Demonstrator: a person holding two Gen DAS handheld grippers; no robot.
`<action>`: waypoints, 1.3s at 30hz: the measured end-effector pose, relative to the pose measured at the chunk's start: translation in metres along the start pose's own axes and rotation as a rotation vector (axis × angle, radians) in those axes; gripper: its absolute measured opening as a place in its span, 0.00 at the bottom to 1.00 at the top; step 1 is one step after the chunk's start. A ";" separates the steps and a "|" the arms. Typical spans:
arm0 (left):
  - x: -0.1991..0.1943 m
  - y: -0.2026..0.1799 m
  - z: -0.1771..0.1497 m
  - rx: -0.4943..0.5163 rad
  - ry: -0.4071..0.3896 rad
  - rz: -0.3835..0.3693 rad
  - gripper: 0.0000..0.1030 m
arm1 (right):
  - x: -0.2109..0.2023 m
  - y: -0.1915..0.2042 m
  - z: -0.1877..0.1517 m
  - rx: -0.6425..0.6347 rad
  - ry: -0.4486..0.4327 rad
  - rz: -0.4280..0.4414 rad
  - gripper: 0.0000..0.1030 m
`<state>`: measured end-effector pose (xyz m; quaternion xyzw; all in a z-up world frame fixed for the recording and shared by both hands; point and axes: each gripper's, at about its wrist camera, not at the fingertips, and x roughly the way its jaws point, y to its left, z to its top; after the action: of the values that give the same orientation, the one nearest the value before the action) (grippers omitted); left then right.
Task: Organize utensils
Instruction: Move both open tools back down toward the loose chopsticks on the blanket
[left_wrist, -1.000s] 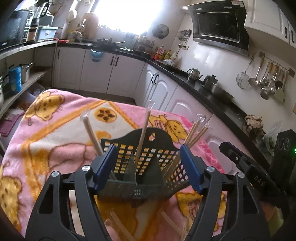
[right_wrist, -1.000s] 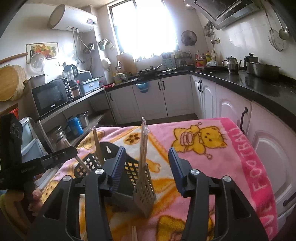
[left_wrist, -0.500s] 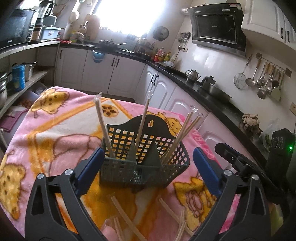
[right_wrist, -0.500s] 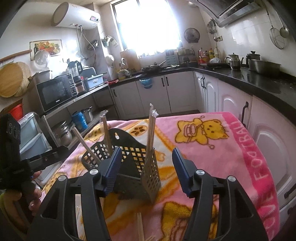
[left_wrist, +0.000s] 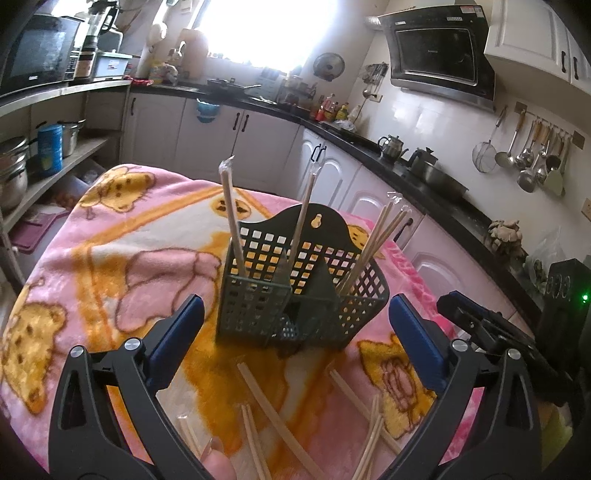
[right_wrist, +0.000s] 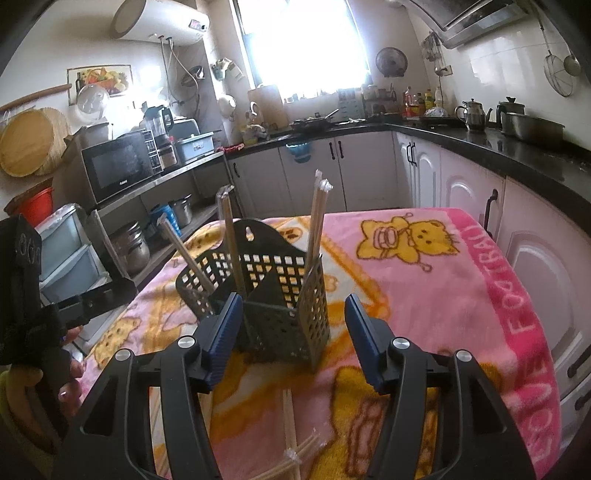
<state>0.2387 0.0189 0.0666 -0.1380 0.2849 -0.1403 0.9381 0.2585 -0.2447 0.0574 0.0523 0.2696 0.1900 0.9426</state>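
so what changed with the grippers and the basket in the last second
The left gripper let go of the utensil basket: its jaws have just been opening and it backed away. The right gripper opened a little and drew back too. The basket stayed upright on the blanket, chopsticks inside.

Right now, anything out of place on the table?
Yes. Several wrapped chopsticks lie loose and crisscrossed on the pink blanket in front of the dark basket, while others stand in its compartments, leaning at different angles. The basket itself stands upright. Nothing looks spilled or damaged.
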 end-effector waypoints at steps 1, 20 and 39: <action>-0.002 0.001 -0.002 -0.001 -0.001 0.002 0.89 | -0.001 0.001 -0.002 -0.002 0.003 0.000 0.54; -0.021 0.016 -0.029 -0.040 -0.001 0.019 0.89 | -0.005 0.019 -0.045 -0.030 0.078 0.027 0.54; -0.022 0.028 -0.067 -0.051 0.053 0.071 0.89 | 0.000 0.028 -0.085 -0.047 0.163 0.048 0.54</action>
<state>0.1882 0.0404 0.0146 -0.1478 0.3177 -0.1034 0.9309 0.2045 -0.2191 -0.0095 0.0210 0.3393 0.2223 0.9138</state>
